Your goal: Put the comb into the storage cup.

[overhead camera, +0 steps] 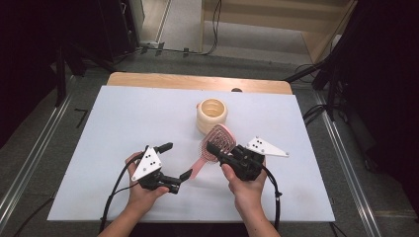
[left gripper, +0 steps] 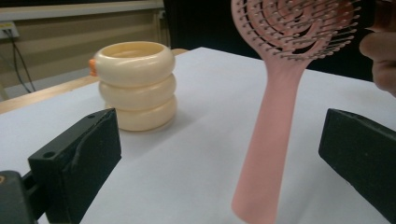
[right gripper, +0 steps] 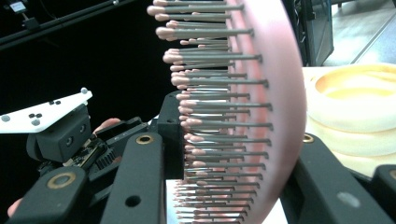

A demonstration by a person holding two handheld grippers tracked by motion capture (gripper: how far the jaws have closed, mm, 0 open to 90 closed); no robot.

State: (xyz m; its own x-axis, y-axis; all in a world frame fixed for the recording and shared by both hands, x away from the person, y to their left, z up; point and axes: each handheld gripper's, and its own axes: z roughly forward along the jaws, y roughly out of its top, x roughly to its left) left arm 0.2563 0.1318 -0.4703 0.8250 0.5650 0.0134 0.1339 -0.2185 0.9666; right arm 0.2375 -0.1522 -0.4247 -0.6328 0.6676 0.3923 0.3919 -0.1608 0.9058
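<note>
- A pink paddle hairbrush point(overhead camera: 216, 144) is clamped at its head by the right gripper point(overhead camera: 213, 147); in the right gripper view the bristles point(right gripper: 210, 112) are pressed against one jaw and the pink back of the head against the other.
- The brush is held above the white table point(overhead camera: 123, 123), just in front of a cream ribbed holder point(overhead camera: 212, 115) made of three stacked rings, with its handle angled down toward the left gripper point(overhead camera: 177, 161).
- The left gripper is held with its jaws apart; in the left gripper view the brush handle point(left gripper: 268, 144) is seen hanging between them, touched by neither.
- The step in hand is judged to be a handover of the brush, or a steadying of its handle, before it is stood in the holder.
- The handle should be centred between the left jaws before they are closed, and gripped at mid-length rather than at the tip, so that it is not levered out.
- The right clamp should be released only once the left grip is seen to be firm, since bristles give an unsteady hold.
- The holder's opening point(left gripper: 134, 50) should be approached from directly above, handle first, so that the light holder is not pushed aside.
</note>
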